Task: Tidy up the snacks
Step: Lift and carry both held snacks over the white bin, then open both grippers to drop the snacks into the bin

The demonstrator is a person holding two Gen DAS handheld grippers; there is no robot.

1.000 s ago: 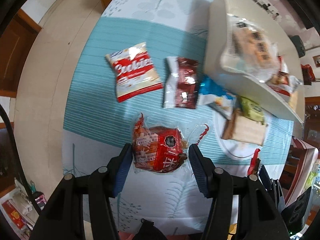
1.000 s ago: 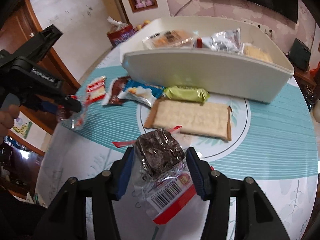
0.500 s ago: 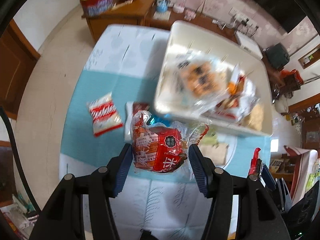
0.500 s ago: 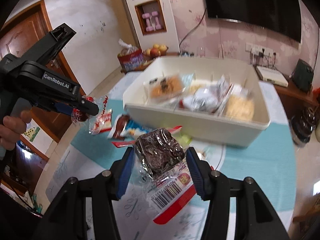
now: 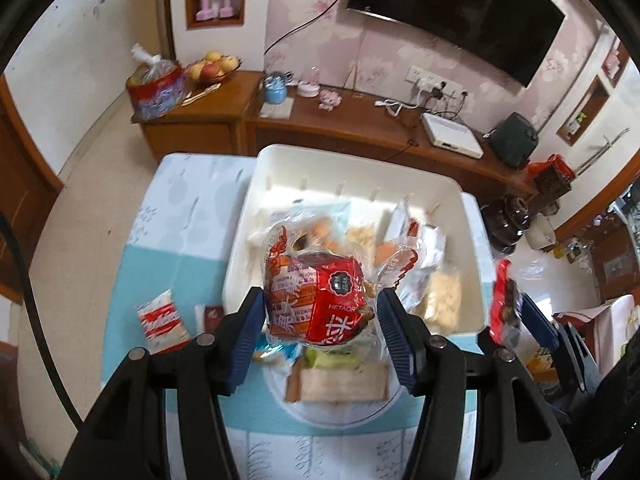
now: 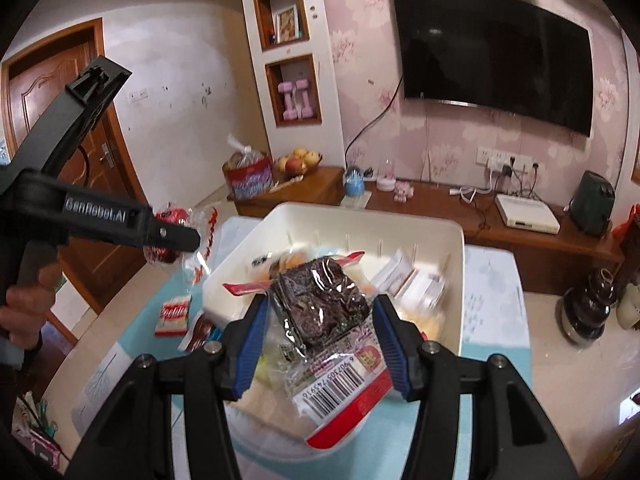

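The left gripper [image 5: 320, 320] has black arms and blue pads around a red-and-orange packet [image 5: 316, 300]. The right gripper's [image 6: 318, 332] clear wrapper [image 6: 324, 304], red-edged with a barcode, shows a dark brown cake. The bin [image 5: 360, 168] is cream-white; the table [image 5: 160, 264] cloth is teal-banded white with a grey leaf print.

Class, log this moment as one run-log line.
left tool: red snack pack | right tool: brownie pack | both above white bin

**Glossy wrappers, matt plastic bin**

The white bin [image 5: 474, 248] looks like smooth matt plastic. Above it, the red snack pack [image 5: 316, 300] and brownie pack [image 6: 322, 304] wear shiny, crinkled film. Behind it, the sideboard [image 5: 360, 128] is polished wood.
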